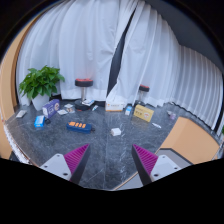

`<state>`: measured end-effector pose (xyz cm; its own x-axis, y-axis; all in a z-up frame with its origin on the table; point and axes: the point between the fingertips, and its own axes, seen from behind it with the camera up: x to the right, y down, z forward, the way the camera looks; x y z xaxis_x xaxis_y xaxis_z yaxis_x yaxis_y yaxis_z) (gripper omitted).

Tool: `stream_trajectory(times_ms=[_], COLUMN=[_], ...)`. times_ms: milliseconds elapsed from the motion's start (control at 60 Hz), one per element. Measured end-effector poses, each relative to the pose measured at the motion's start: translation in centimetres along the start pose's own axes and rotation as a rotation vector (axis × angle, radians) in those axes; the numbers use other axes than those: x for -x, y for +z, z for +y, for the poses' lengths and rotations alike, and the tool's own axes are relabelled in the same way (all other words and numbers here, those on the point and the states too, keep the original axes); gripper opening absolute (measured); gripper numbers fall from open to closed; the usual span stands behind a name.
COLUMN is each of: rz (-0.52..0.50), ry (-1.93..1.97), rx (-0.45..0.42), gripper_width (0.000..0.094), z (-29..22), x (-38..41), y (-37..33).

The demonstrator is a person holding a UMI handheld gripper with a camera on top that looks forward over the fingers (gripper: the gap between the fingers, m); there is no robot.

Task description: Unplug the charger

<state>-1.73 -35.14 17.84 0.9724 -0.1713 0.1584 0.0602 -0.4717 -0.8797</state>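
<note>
My gripper [110,160] is open and empty, its magenta pads [76,158] wide apart above a grey marble tabletop [105,150]. Well beyond the fingers lies a dark blue strip-like object with orange parts [81,126], possibly a power strip. A small white object [116,131] lies to its right; I cannot tell whether it is the charger. A thin pale line, maybe a cable [132,177], runs across the tabletop near the right finger. Nothing stands between the fingers.
A purple box [50,105] and a small blue box [40,121] stand at the far left by a potted plant [42,82]. A tan box [143,112] sits at the far right. A wooden surface [188,140] adjoins on the right. White curtains [100,45] hang behind.
</note>
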Motion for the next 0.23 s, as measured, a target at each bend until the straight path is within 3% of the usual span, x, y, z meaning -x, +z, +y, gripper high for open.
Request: stream_trajectory(times_ms=[233], rz=[0.004], ry=[0.032], rx=[0.004], gripper_width=[0.0853], z=[1.6], x=[0.6], y=[-3.7])
